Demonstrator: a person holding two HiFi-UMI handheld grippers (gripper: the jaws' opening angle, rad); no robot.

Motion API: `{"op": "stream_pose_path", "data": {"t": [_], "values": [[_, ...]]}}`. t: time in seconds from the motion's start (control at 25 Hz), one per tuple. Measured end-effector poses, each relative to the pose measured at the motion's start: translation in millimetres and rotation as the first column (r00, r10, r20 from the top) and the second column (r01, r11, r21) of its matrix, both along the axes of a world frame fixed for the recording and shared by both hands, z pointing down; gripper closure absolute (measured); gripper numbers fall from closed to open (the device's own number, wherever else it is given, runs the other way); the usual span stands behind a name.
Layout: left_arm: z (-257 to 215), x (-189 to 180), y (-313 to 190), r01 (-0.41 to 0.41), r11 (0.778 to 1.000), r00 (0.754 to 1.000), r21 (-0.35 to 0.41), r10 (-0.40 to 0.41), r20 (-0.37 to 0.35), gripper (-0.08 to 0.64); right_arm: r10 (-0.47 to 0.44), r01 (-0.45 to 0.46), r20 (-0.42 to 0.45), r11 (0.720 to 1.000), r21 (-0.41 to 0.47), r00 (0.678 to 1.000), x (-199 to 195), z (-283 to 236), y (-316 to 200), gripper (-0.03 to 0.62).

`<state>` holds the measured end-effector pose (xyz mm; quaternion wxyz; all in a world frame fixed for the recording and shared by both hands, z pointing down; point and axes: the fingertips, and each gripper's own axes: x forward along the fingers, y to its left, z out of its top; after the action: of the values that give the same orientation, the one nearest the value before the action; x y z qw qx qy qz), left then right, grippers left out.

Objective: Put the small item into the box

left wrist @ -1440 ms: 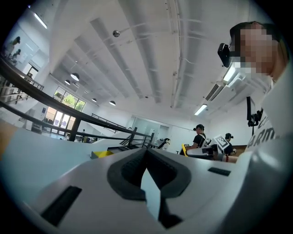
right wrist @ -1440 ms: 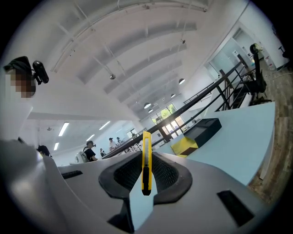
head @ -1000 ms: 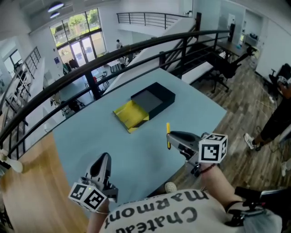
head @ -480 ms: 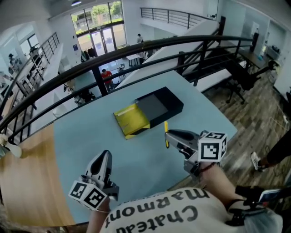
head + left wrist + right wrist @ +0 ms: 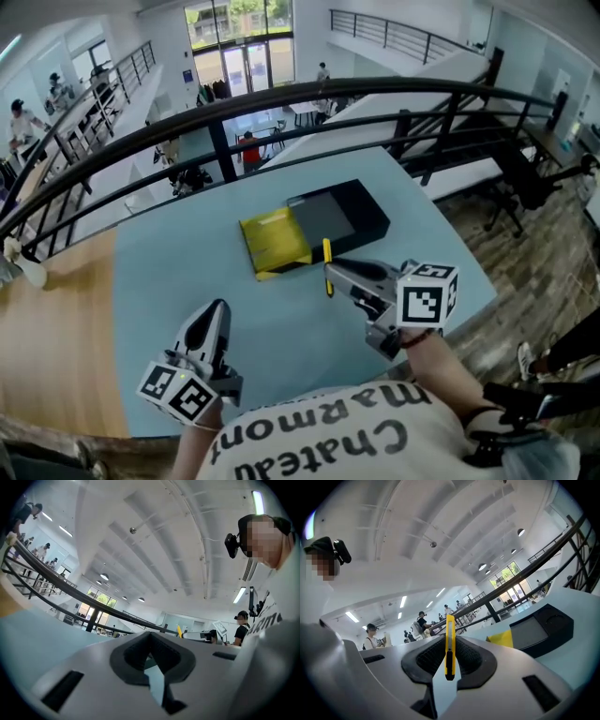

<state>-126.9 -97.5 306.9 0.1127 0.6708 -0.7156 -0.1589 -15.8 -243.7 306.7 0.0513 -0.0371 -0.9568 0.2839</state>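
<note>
A slim yellow utility knife [image 5: 327, 267] stands clamped between the jaws of my right gripper [image 5: 330, 272], which hovers over the blue table just in front of the box. In the right gripper view the knife [image 5: 449, 646] rises upright from the shut jaws. The black box [image 5: 336, 217] lies open at the table's far middle, with its yellow sleeve [image 5: 274, 241] pulled out to the left; the box [image 5: 539, 630] also shows at the right of the right gripper view. My left gripper [image 5: 210, 327] rests low near the table's near edge, jaws shut with nothing in them.
The blue table [image 5: 178, 281] stands against a black railing [image 5: 281, 103] over a lower floor. The table's right corner [image 5: 483, 277] drops to wooden flooring. People stand in the background of both gripper views.
The head view has swung, so the box sits more central. My right gripper with the knife has come closer to the box's near side. The left gripper has stayed put.
</note>
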Motion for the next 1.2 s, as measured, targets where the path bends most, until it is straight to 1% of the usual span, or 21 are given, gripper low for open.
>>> {"op": "stream_pose_path", "data": {"t": [0.12,0.24,0.48,0.68,0.76,0.84,0.96,1.08,1.2], "values": [[-1.2,4.8,-4.7,-0.002,1.000,1.000,-0.015,0.002,0.019,0.558,-0.026,0.026,-0.002,0.999,0.017,1.000,-7.4,-2.7,2.1,0.508],[3.4,8.0,-11.3,-0.010,0.999,1.000,-0.032,0.011,0.029,0.558,-0.036,0.036,-0.021,0.999,0.015,0.999,-14.3,4.9,1.1,0.508],[13.5,15.5,-28.4,-0.047,0.997,0.999,-0.066,0.048,0.022,0.558,-0.040,0.037,-0.061,0.998,-0.048,0.997,-21.8,31.1,-4.9,0.508],[26.1,3.1,-46.7,-0.093,0.990,0.995,-0.109,0.097,0.033,0.558,-0.024,0.014,-0.094,0.995,-0.101,0.995,-48.7,51.9,-15.1,0.509],[36.0,-0.1,-54.9,-0.108,0.986,0.994,-0.125,0.110,0.013,0.558,-0.023,0.009,-0.115,0.993,-0.119,0.993,-53.4,59.3,-16.7,0.509],[44.2,-6.6,-63.4,-0.127,0.985,0.992,-0.120,0.125,-0.024,0.558,-0.023,0.006,-0.135,0.991,-0.130,0.991,-59.5,66.6,-17.4,0.508],[54.9,-21.0,-73.3,-0.161,0.981,0.986,-0.110,0.154,-0.065,0.558,-0.006,-0.015,-0.173,0.992,-0.123,0.985,-74.4,79.2,-23.3,0.508],[69.7,-31.2,-81.6,-0.192,0.975,0.979,-0.112,0.183,-0.084,0.558,0.017,-0.043,-0.208,0.992,-0.121,0.978,-85.3,94.3,-32.6,0.508],[87.5,-38.8,-96.8,-0.203,0.972,0.978,-0.117,0.194,-0.083,0.558,0.036,-0.065,-0.232,0.991,-0.119,0.972,-91.9,113.5,-47.2,0.508]]}}
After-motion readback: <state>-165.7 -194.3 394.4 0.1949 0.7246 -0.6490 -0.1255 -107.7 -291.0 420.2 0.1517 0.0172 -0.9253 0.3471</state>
